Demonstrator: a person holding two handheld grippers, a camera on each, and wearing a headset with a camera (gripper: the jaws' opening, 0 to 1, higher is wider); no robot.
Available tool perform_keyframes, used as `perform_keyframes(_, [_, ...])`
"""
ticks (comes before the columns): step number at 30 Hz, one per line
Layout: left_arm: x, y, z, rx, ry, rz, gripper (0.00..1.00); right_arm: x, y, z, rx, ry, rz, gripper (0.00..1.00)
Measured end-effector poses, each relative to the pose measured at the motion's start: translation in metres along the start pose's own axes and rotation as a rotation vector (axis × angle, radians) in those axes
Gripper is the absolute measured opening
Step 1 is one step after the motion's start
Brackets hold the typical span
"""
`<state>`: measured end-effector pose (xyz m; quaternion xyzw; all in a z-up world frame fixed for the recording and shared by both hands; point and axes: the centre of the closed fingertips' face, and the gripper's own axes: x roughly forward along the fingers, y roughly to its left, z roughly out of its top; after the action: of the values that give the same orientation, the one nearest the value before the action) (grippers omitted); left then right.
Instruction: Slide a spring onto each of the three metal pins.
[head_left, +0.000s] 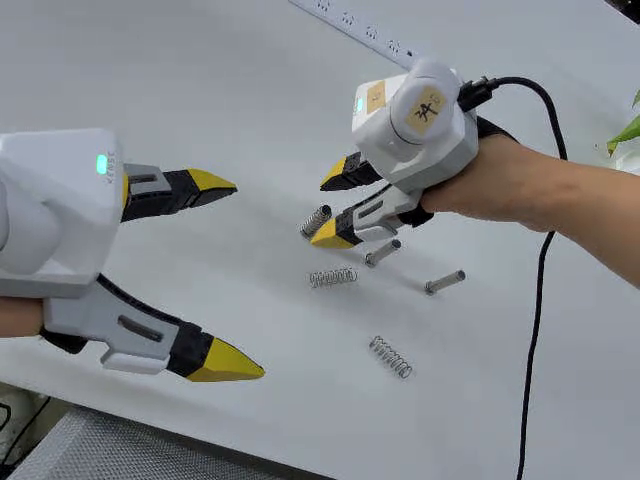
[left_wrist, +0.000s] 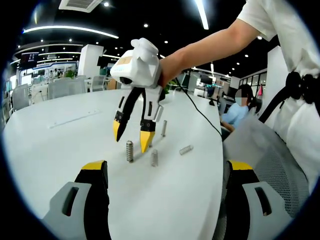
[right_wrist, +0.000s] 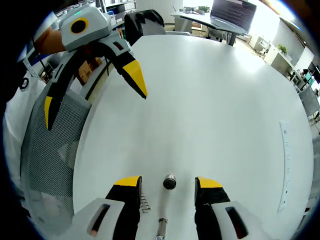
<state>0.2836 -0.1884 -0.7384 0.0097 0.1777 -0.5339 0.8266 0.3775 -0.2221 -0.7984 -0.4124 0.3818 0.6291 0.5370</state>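
A short spring (head_left: 316, 220) sits tilted on the white table, between the jaws of my right gripper (head_left: 327, 210), which is open and not touching it. In the right gripper view its round end (right_wrist: 169, 182) lies midway between the yellow fingertips (right_wrist: 127, 181). Another spring (head_left: 333, 277) lies just in front, and a third spring (head_left: 390, 357) lies nearer the table's edge. Two bare metal pins (head_left: 382, 252) (head_left: 444, 282) lie flat beside them. My left gripper (head_left: 230, 278) hovers wide open at the left with nothing in it, its jaws pointing at the right gripper (left_wrist: 131, 140).
A white power strip (head_left: 350, 20) runs along the far side of the table (head_left: 200, 80). A black cable (head_left: 540, 280) trails from the right gripper toward the near edge. A grey mesh chair (head_left: 90, 450) sits below the table's front edge. A green leaf (head_left: 625, 130) pokes in at right.
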Motion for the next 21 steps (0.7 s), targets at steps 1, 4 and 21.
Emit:
perform_keyframes(1, [0.0,0.0,0.0,0.004,0.003,-0.001,0.98,-0.001,0.0,0.001,0.0,-0.005,-0.002,0.41])
perform_keyframes(4, [0.0,-0.001,0.0,0.008,0.014,-0.004,0.98,-0.007,0.0,0.002,0.009,-0.034,-0.019,0.44])
perform_keyframes(21, [0.004,-0.007,0.005,0.03,0.072,-0.014,0.97,-0.049,0.014,0.006,0.073,-0.24,-0.11,0.67])
